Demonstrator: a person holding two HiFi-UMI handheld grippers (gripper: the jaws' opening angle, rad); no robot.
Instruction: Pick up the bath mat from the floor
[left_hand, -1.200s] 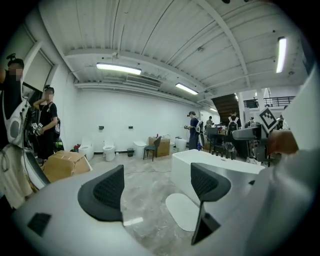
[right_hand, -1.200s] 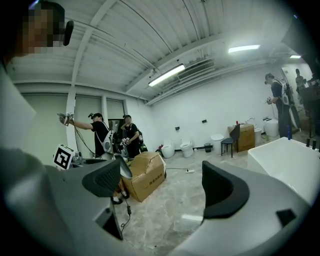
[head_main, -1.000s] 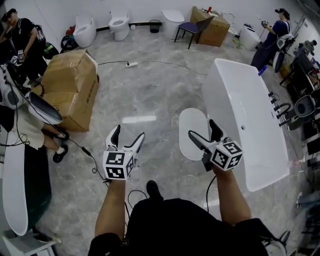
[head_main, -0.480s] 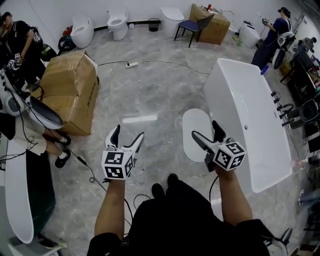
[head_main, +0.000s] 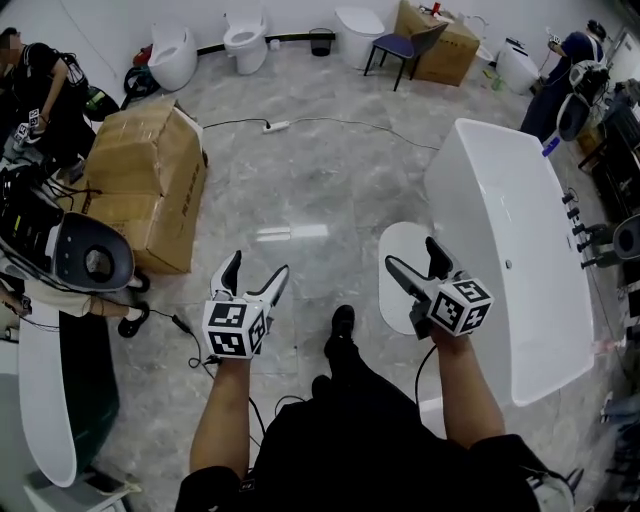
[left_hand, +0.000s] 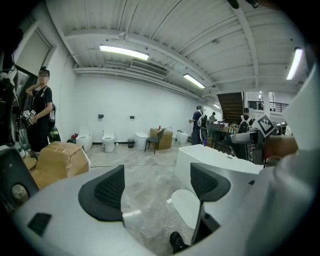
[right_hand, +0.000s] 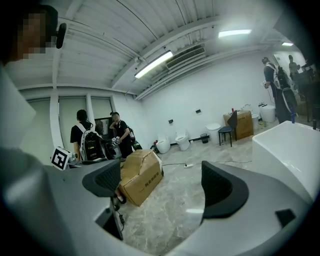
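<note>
- Since the earlier frames, the bath mat (head_main: 402, 272) had drifted a little toward the right of the head view, and the wearer's black shoe (head_main: 341, 322) had come forward to the lower middle of the frame.
- Both tools kept nearly the same places in the frame through that time.
- The left hand-held gripper (head_main: 257, 266) sat left of centre in the head view, held above the floor (head_main: 300, 190). Its jaws were spread wide, with nothing between them.
- In its own view the left hand-held gripper (left_hand: 156, 185) showed only bare grey marble floor in the gap. The white oval bath mat (left_hand: 187, 207) lay low and right of centre, by the right jaw.
- The right hand-held gripper (head_main: 412, 254) hung right of centre, over the near edge of the mat as the head view showed it. Its jaws were likewise spread and empty.
- Seen from its own camera, the right hand-held gripper (right_hand: 162, 182) framed floor and a cardboard box (right_hand: 141, 175) at centre left.
- The mat lay flat on the floor, just beside the white bathtub (head_main: 510, 240) that filled the right side of the frame.
- The cardboard box (head_main: 145, 185) stood at upper left, well apart from the mat.
- Toilets (head_main: 246, 40) and a chair (head_main: 403, 48) lined the top edge.
</note>
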